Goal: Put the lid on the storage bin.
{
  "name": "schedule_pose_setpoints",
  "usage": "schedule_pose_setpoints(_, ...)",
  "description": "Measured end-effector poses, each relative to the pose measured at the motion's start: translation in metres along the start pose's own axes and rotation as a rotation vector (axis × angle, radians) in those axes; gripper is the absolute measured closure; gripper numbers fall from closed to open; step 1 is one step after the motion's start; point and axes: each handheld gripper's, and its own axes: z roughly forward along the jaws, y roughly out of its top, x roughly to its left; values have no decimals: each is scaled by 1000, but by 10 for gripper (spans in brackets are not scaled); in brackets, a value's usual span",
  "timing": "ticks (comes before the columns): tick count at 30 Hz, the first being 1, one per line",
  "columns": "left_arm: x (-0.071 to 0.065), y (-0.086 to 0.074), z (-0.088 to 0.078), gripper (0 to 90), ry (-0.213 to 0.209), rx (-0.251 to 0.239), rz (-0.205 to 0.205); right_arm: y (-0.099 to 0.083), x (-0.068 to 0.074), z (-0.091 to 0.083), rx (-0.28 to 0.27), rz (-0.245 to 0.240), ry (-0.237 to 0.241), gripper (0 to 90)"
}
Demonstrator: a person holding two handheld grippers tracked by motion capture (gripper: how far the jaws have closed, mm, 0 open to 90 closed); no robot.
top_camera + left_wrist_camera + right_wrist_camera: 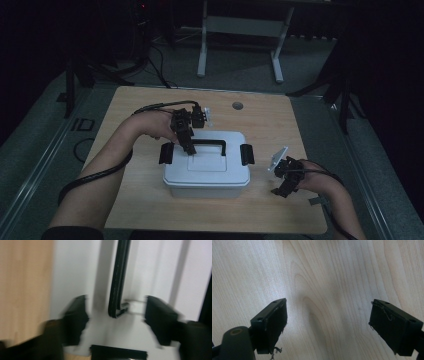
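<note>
Black handle [117,290] is seen between the spread left gripper [115,315] jaws; bare wood table [324,277] is framed by the spread right gripper [328,322], beside the white box [206,167].

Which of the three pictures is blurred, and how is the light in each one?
High view: dim, surroundings almost black, though the white box and table stay readable. Left gripper view: bright but motion-blurred, the jaws and black handle smeared. Right gripper view: sharp, evenly lit wood grain, a soft shadow between the open jaws.

Only one marking reads here: the large letters "ID" on the grey floor [60,145] left of the table [131,200]; nothing else carries legible text.
</note>
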Motion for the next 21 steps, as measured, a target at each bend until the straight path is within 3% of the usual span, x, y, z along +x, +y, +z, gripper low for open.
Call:
schedule_pose_setpoints(2, 1, -4, -1, 135, 25, -10, -15, 0, 0, -1, -3, -2, -4, 143)
schedule_pose_setpoints(6, 1, -15, 1, 13, 50, -40, -10, 1, 0, -2, -10, 0, -10, 142)
schedule_pose_setpoints(10, 1, -26, 2, 13, 53, -86, -17, 0, -1, -1, -12, 2, -13, 143)
schedule_pose_setpoints(13, -1, -35, 5, 13, 65, -95, 7, 1, 0, -1, -10, 4, -13, 142)
schedule_pose_setpoints(17, -2, -45, 5, 13, 74, -108, 1, 0, -1, -1, -18, 5, -15, 142)
schedule_pose_setpoints(21, -2, -61, 3, 13, 100, -127, -44, 0, -1, -1, -17, 9, -17, 142)
